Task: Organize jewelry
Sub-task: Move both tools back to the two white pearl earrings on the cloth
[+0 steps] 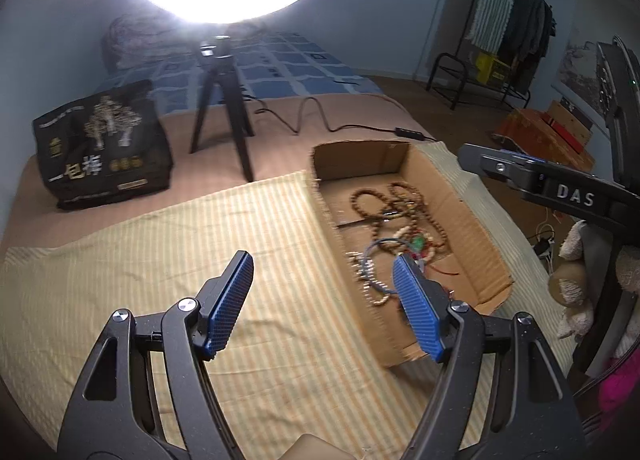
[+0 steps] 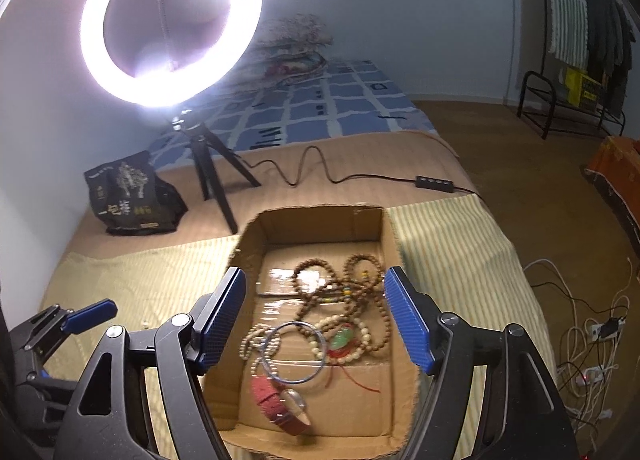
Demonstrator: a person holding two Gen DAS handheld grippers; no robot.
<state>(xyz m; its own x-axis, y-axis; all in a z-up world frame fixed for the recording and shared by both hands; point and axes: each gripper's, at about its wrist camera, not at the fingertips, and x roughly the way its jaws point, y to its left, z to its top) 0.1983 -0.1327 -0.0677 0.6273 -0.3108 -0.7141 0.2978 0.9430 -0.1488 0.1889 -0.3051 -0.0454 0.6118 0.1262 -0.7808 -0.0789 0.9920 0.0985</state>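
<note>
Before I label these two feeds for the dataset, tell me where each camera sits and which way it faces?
Left wrist view: sits on the left tongs, looking down over the striped cloth; cardboard box to the right; its own open tongs and the right tongs' arm show.
Right wrist view: sits on the right tongs, aimed down into the cardboard box over the bead bracelets and red-strap watch; the left tongs show at lower left.
Shared: box, beads, ring light, black bag.
</note>
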